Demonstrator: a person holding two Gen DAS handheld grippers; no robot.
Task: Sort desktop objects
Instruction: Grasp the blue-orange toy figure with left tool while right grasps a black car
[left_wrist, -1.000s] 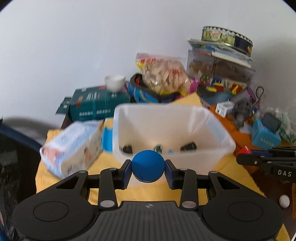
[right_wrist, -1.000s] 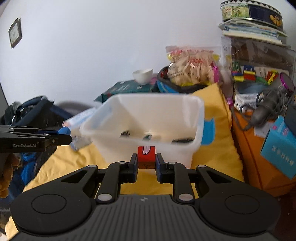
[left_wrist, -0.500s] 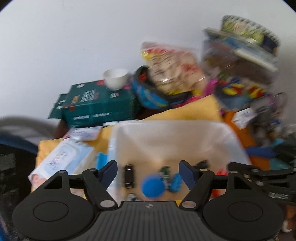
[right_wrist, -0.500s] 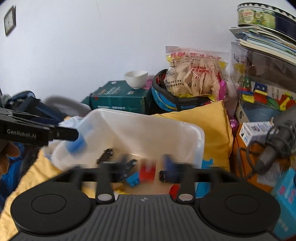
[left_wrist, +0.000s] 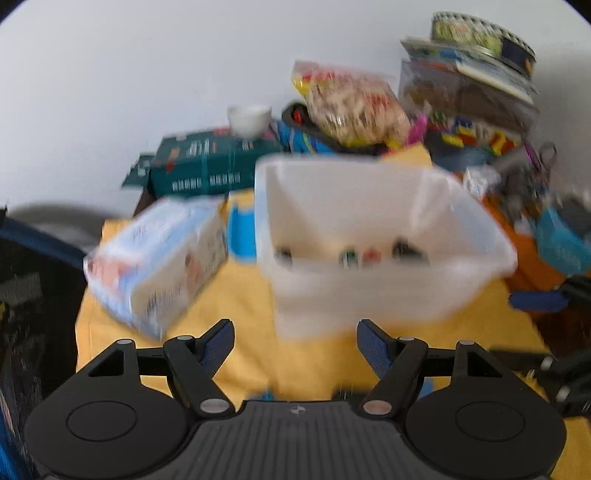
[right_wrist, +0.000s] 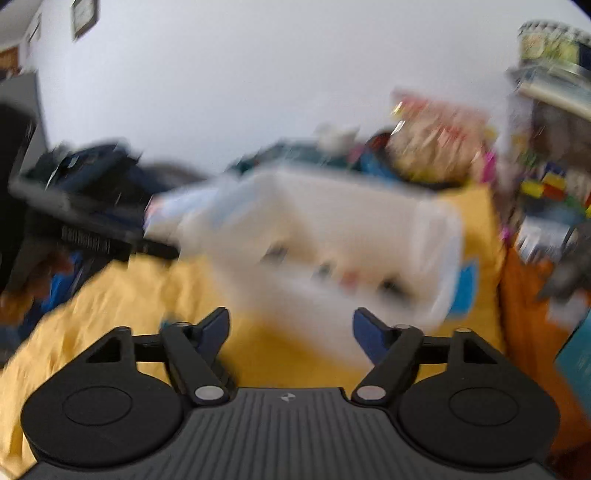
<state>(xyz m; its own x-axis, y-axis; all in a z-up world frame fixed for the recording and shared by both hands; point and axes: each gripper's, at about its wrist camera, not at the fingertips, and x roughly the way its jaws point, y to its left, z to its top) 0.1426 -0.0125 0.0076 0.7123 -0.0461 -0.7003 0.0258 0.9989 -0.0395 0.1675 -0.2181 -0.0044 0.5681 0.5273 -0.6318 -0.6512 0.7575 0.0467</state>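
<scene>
A white translucent plastic bin (left_wrist: 369, 295) stands on a yellow cloth (left_wrist: 236, 354) and holds several small dark and coloured objects, blurred. It also shows in the right wrist view (right_wrist: 332, 236). My left gripper (left_wrist: 295, 345) is open and empty, low in front of the bin's near wall. My right gripper (right_wrist: 290, 336) is open and empty, also in front of the bin. The right gripper's blue fingertip (left_wrist: 537, 300) shows at the right edge of the left wrist view. The left gripper (right_wrist: 92, 229) shows blurred at the left of the right wrist view.
A wet-wipes pack (left_wrist: 159, 266) lies left of the bin. Behind are a green box (left_wrist: 210, 166) with a white bowl (left_wrist: 249, 118), a snack bag (left_wrist: 351, 103) and stacked boxes with a tin (left_wrist: 480, 37). A teal box (left_wrist: 561, 243) and orange surface are right.
Both grippers opened: the left dropped a blue ball and the right a red block into the bin. Both then pulled back and down from over the bin.
</scene>
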